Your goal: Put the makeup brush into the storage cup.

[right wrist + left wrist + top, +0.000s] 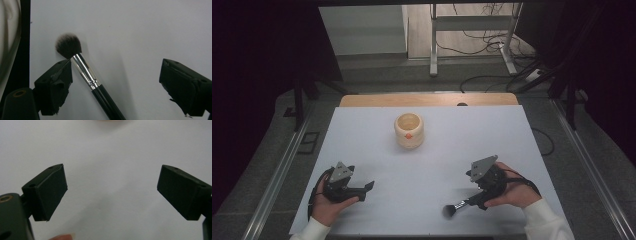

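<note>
A makeup brush (86, 72) with a dark bristle head, silver ferrule and black handle lies on the white table (437, 155). My right gripper (116, 67) is open around it, and the ferrule sits close beside the left jaw with the bristles just past the jaw tips. In the high view the brush (453, 207) pokes out toward the front edge from my right gripper (472, 201). My left gripper (368, 185) is held low at the front left. Its jaws stand wide apart, so the left gripper (112, 176) is open over bare table.
A round light-wood pot (409, 130) with a small orange mark stands at the table's middle, toward the back. A wooden strip (427, 99) borders the far edge. Beyond it are a metal stand (472, 30) and cables on the floor. The table's front edge lies just beyond the brush head.
</note>
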{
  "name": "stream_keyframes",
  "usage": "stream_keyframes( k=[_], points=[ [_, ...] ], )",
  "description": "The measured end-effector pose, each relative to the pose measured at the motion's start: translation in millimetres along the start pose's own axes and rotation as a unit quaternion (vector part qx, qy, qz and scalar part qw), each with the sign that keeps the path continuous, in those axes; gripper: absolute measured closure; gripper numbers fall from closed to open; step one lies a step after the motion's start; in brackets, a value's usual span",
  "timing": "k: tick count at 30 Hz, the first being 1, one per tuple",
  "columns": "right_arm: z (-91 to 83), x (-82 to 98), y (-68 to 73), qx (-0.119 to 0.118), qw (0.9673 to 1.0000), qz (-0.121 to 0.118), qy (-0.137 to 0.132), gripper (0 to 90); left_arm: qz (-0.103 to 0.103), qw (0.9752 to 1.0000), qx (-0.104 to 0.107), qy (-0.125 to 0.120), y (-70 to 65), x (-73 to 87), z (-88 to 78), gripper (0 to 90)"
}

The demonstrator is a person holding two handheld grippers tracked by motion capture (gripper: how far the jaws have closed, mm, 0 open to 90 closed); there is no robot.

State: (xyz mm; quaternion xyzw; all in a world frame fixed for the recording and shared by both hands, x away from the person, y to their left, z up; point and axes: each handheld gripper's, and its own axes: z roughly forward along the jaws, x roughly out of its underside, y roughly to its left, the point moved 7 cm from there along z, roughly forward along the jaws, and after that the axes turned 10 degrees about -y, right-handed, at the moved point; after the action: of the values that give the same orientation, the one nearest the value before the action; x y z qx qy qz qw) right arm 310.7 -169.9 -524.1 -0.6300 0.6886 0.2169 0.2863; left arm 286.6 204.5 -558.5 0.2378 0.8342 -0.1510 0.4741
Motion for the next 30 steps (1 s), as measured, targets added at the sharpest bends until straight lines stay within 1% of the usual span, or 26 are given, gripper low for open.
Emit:
stream_keyframes(
  k=[1,2,3,5,6,7,10,12,13,18,22,23,25,26,30],
  points=[
    [2.7,0.9,1.9,-0.005,1.0,-0.003,0.007,12.7,0.0,1.0,0.0,0.0,0.0,0.0,-0.1,10.0],
    [2.7,0.9,1.9,-0.005,1.0,-0.003,0.007,12.7,-0.003,1.0,0.0,-0.004,-0.5,-0.4,0.2,10.0],
    [5.2,1.6,3.6,-0.01,0.9999,-0.007,0.011,13.0,0.0,1.0,0.0,0.0,0.3,0.1,-0.2,10.0],
    [7.1,2.0,5.3,-0.013,0.9997,-0.011,0.015,13.7,0.0,1.0,0.0,0.001,0.4,0.3,0.0,10.0],
    [8.4,2.1,6.5,-0.018,0.9997,-0.011,0.015,13.9,0.0,1.0,0.0,0.001,0.4,0.3,0.1,10.0],
    [9.3,2.5,7.1,-0.017,0.9995,-0.016,0.019,14.1,0.0,1.0,0.0,0.0,0.4,0.2,0.0,10.0],
    [13.8,4.0,11.4,-0.027,0.999,-0.023,0.026,15.1,-0.003,1.0,0.0,-0.003,-0.3,-0.2,0.2,9.9],
    [15.1,4.7,12.6,-0.029,0.9987,-0.027,0.031,15.4,-0.003,1.0,0.0,-0.003,-0.3,-0.1,0.1,10.0],
    [18.1,6.6,15.6,-0.034,0.9981,-0.033,0.04,16.0,-0.003,1.0,0.0,-0.003,-0.3,-0.1,0.1,10.0],
    [21.7,7.9,17.1,-0.038,0.9974,-0.04,0.046,17.2,-0.002,1.0,0.0,-0.003,-0.3,-0.1,0.1,10.0],
    [25.1,10.2,19.1,-0.039,0.9963,-0.048,0.06,17.8,-0.003,1.0,0.0,-0.003,0.1,-0.1,-0.1,10.0],
    [28.3,11.9,20.9,-0.045,0.9957,-0.048,0.065,18.3,-0.002,1.0,0.0,-0.003,0.0,-0.1,-0.2,10.0],
    [28.7,12.5,21.4,-0.045,0.9956,-0.047,0.068,18.5,-0.002,1.0,0.0,-0.003,0.0,-0.1,-0.3,9.9],
    [29.5,13.3,21.0,-0.04,0.9952,-0.052,0.073,19.5,-0.002,1.0,-0.001,-0.003,0.1,-0.2,-0.4,10.0],
    [31.0,14.5,21.5,-0.039,0.9949,-0.054,0.076,21.0,-0.002,1.0,-0.001,-0.003,0.3,-0.1,-0.5,9.9]
  ],
)
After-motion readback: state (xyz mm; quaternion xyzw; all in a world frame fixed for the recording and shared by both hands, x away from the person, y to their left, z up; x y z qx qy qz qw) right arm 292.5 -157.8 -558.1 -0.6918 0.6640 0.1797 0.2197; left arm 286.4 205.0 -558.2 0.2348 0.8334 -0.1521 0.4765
